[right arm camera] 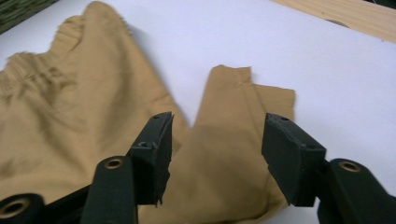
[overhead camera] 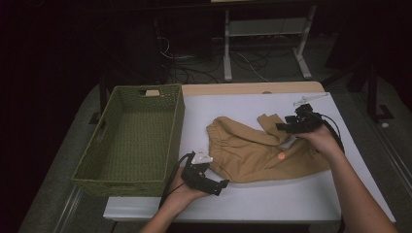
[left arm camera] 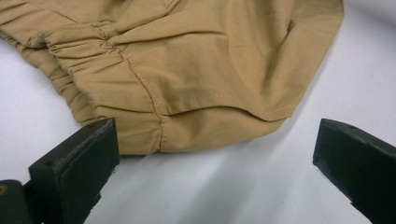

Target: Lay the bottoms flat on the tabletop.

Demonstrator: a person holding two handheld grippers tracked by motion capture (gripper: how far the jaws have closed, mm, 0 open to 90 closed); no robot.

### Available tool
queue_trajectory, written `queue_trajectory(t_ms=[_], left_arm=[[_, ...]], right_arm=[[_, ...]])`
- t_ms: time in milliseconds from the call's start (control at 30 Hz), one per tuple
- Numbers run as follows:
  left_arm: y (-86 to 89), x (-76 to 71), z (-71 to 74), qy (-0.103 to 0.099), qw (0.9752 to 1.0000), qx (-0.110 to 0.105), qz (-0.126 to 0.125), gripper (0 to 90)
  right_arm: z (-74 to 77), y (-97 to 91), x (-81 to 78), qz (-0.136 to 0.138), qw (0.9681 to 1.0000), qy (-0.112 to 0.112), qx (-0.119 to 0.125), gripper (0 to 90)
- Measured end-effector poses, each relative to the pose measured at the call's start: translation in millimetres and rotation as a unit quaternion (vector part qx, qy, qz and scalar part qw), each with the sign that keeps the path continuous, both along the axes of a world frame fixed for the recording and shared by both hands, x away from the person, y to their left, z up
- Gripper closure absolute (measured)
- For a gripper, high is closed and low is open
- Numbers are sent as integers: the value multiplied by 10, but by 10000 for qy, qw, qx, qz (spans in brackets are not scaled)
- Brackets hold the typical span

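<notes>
Tan shorts (overhead camera: 252, 150) crumpled flat on white table, elastic waistband leftward.

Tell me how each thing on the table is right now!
Tan shorts: lying rumpled and partly folded on the table, not gripped.
Green woven basket: upright beside the shorts, nothing inside.
Left gripper: fingers wide open, at the waistband corner, nothing between them.
Right gripper: fingers open, above a folded leg of the shorts, not pinching it.
White table: the shorts lie on it.

Dim high view, dark surroundings, brighter gripper views, soft shadows
</notes>
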State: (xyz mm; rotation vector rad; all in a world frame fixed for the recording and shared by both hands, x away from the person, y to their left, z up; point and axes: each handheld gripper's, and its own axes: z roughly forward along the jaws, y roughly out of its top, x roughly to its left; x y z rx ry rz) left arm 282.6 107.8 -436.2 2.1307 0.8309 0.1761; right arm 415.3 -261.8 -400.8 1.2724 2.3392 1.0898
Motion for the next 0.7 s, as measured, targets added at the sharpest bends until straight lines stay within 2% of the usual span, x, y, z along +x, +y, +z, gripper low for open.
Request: queue_trajectory(t_ms=[367, 700], left_arm=[[-3, 9, -13, 25, 10000, 26, -37, 7], [-8, 15, -23, 34, 10000, 44, -53, 7]], right_arm=[[-128, -7, 298, -196, 9988, 384, -226, 505], [-306, -34, 458, -348, 9964, 668, -383, 590]])
